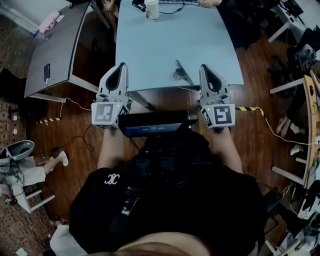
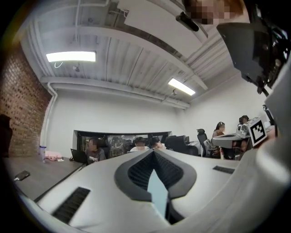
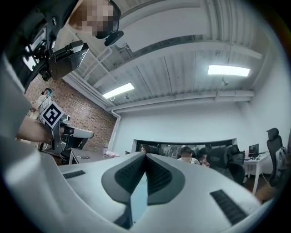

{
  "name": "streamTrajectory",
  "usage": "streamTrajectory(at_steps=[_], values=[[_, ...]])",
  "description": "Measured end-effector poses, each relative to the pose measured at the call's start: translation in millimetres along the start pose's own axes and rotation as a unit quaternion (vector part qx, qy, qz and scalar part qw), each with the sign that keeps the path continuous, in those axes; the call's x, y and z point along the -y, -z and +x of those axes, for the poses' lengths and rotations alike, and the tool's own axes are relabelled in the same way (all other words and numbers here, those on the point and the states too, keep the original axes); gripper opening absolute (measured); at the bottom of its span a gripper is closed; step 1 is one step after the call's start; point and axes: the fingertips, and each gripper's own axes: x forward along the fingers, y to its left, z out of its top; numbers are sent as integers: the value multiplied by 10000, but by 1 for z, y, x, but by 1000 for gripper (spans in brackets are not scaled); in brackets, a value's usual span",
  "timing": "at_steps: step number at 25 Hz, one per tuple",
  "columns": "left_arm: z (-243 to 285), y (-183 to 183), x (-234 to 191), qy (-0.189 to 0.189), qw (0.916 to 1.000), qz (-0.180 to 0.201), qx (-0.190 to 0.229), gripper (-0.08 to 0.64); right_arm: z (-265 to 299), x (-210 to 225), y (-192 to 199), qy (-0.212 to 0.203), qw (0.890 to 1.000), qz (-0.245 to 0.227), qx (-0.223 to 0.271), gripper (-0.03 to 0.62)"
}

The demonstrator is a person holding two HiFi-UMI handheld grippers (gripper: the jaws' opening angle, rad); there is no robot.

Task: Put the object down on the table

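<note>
Plainly, the blue table [image 1: 165, 45] is the biggest thing in front of us, and it is where the work belongs. We stand at its near edge with both grippers raised just over that edge, pointing across the top toward the room. A grey table [image 1: 57, 47] stands to our left, apart from the blue one, and seems to play no part.

The left gripper [image 1: 121, 66] has its 2 jaws brought together at the tips with nothing between them. Its own view shows only a sliver of blue tabletop through the gap lower down. The right gripper [image 1: 204, 67] is the same: jaws closed tip to tip and empty.

We judge the grippers are held back and closed because there is nothing to carry. The metal object [image 1: 182, 73] lies flat on the blue table close to the near edge. It sits between the 2 grippers, nearer the right one, and touches neither. What kind of thing it is we cannot tell.

So the putting-down looks done to us, with the object resting on its own. A white cup [image 1: 152, 9] stands at the far end, well apart from it, so nothing crowds the spot.
</note>
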Motion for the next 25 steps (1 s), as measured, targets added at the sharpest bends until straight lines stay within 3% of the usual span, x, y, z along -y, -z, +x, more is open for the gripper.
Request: streamTrajectory(at_steps=[8,14,22,25], values=[[-137,-20,20,143,9997,88,187,5,-100,-94,-62,169,9993,-29,338,-25],[-240,-21,37,130,9996,238,-29,5,-169,-164,-89,170,9995,48,273,-25],[-293,-43,53,51,9989,460,74,5,-210,-180,-117,235,9990,122,372,-25],[-295,-51,59,-72,9995,259,150,5,-221,-174,-122,193,9990,88,401,-25]])
